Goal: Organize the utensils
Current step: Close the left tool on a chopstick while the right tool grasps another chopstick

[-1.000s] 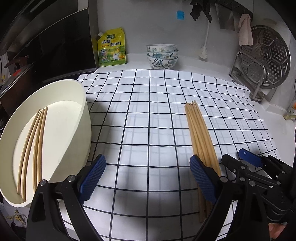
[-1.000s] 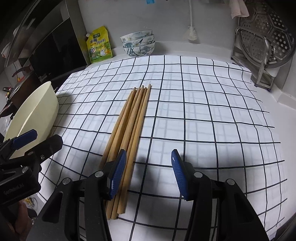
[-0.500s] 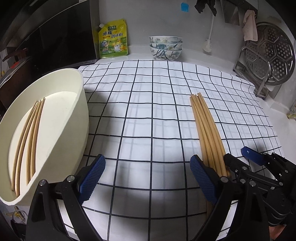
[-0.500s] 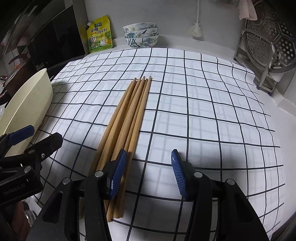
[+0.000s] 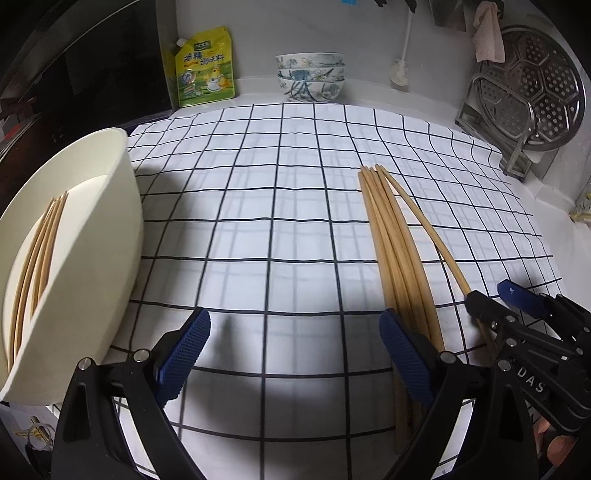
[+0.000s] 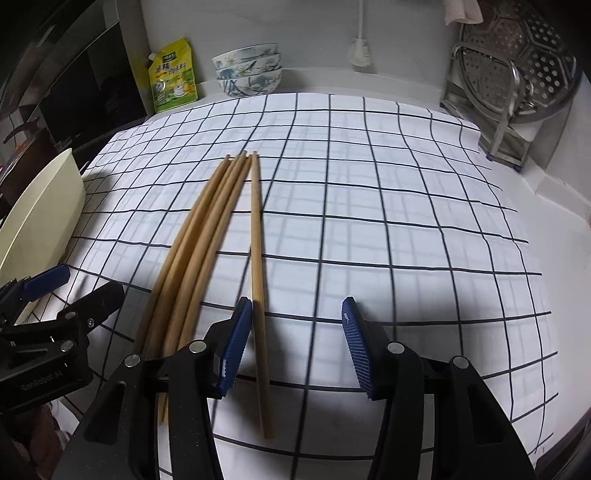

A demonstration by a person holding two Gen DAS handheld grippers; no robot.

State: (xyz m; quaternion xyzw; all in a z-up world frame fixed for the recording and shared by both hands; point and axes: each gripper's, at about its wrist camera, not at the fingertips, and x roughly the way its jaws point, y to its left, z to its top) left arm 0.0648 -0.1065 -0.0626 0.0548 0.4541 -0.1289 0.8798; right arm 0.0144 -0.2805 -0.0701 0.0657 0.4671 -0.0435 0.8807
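Right wrist: half-open right gripper now straddles one chopstick, split from the bundle.

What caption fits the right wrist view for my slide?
Open right gripper straddles one chopstick split from the bundle on the checked cloth.

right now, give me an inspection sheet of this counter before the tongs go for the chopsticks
surface: checked cloth over a white counter
job's things: loose chopsticks on the cloth, one chopstick splayed apart at its near end; more chopsticks in the cream tub
clutter: stacked bowls, yellow pouch
grippers: left tongs open, over bare cloth; right tongs open, the lone chopstick lying between them beside the left pad
cables: white cord on the wall
surroundings: steamer rack, pink cloth, dark stove area at left
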